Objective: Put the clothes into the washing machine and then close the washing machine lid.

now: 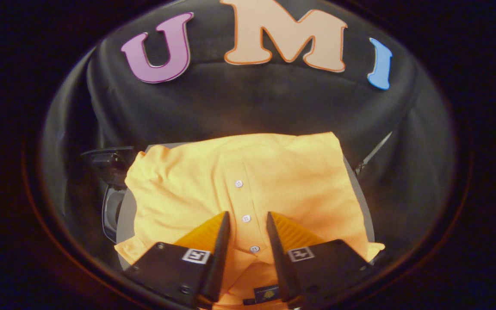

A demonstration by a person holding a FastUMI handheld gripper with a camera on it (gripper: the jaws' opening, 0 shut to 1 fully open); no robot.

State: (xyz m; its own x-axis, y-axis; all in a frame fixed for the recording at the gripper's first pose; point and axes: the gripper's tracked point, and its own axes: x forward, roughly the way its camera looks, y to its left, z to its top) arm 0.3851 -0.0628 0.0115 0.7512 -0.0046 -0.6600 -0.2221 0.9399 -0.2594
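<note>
Gripper [248, 224] hovering over orange shirt [248, 181], fingers apart, straddling button placket, not clamping. Shirt lying spread on grey surface [124, 215]. Loading not yet begun; lid closing remaining. Washing machine possibly dark object [110, 172] at left, uncertain.

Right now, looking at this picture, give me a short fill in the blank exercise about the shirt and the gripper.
1. The shirt spread on the grey surface is ____ in colour.
2. The shirt's button placket runs between the two ____ of the gripper.
3. The gripper's jaws stand ____, with a gap between them.
4. The number of white buttons showing on the placket is ____.

Missing words: yellow; fingers; open; three.
</note>
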